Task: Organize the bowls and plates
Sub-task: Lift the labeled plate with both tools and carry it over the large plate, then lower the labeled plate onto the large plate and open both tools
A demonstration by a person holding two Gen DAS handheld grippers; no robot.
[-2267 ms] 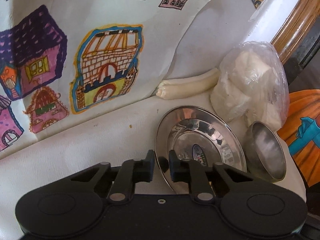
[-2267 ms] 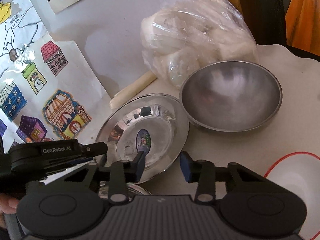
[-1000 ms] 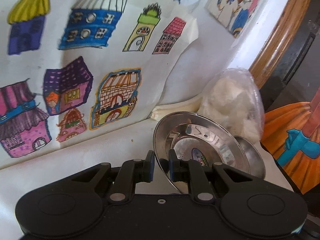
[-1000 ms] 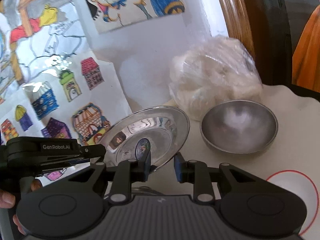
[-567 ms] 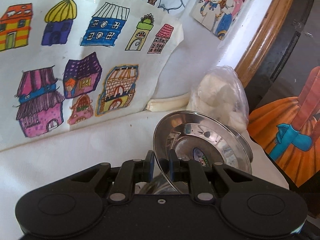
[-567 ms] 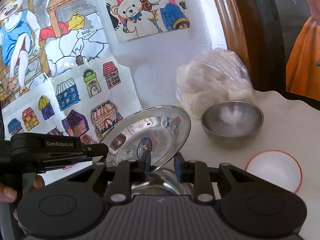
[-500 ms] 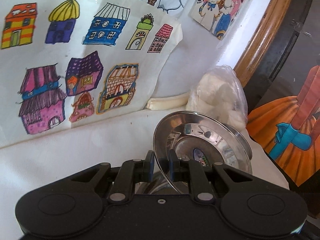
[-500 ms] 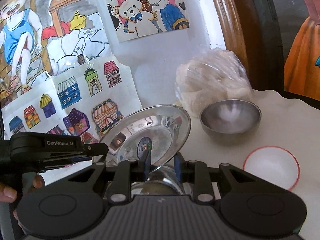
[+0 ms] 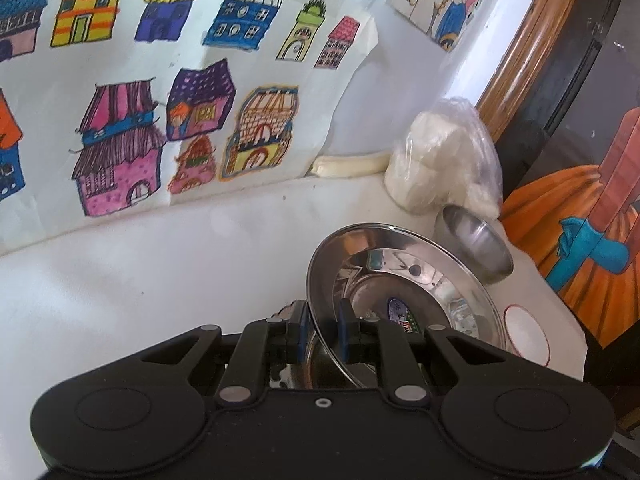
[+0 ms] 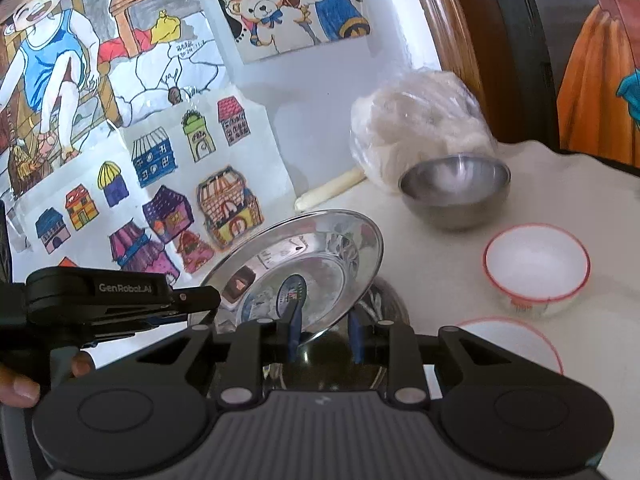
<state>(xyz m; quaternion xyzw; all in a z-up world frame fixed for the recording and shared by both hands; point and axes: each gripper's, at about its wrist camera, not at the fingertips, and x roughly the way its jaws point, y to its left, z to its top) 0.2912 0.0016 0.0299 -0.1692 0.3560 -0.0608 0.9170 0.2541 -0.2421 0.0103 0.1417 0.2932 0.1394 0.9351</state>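
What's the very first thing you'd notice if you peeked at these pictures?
The shiny steel plate, tilted up off the table and pinched at its rim by the left gripper and the right gripper. Behind it, bright house drawings cover the wall, and a steel bowl sits before a plastic bag.

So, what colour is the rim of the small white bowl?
Red: a thin red line circles the rim of the small white bowl. The right wrist view shows it best.
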